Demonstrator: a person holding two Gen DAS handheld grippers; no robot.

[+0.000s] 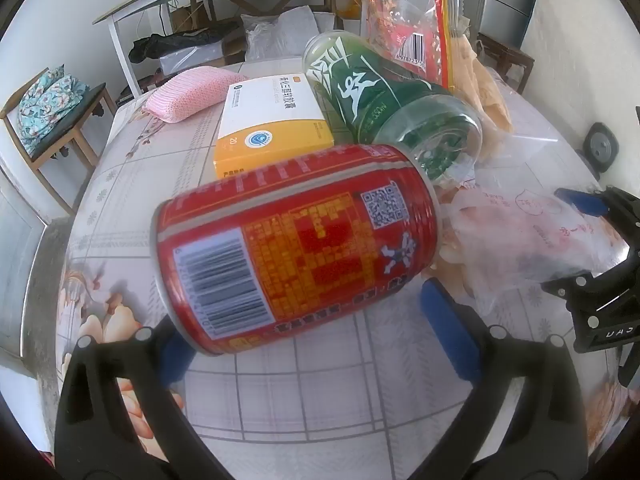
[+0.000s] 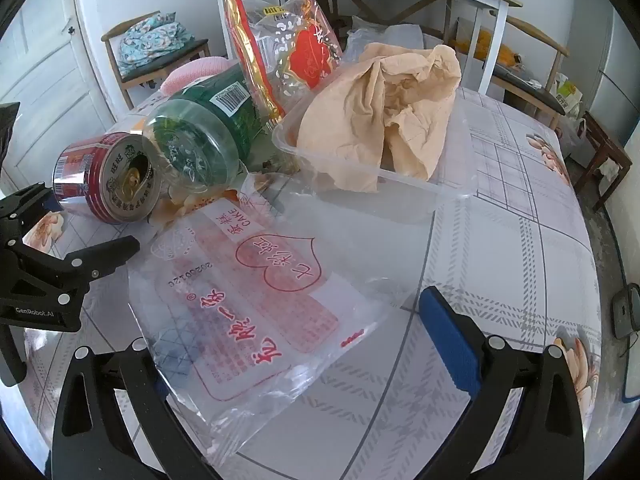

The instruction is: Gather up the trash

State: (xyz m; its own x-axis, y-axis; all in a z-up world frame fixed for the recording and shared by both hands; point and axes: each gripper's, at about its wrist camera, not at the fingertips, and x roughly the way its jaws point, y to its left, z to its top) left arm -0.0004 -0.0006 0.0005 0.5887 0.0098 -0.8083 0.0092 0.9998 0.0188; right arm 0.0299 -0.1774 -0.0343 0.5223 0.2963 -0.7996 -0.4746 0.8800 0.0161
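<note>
A red drink can (image 1: 296, 248) lies on its side on the table, between the open fingers of my left gripper (image 1: 316, 336), with no grip on it. It also shows in the right wrist view (image 2: 104, 176). A green plastic bottle (image 1: 384, 100) lies behind it. My right gripper (image 2: 304, 344) is open around a clear cake bag with red print (image 2: 256, 300), which lies flat on the table. The bag also shows in the left wrist view (image 1: 532, 232).
A yellow and white medicine box (image 1: 272, 120), a pink sponge (image 1: 192, 92), a red snack bag (image 2: 288, 52) and a clear tub (image 2: 452, 188) holding crumpled tan paper (image 2: 384, 112) sit on the flowered tablecloth (image 2: 520, 240). Chairs and a white desk stand behind.
</note>
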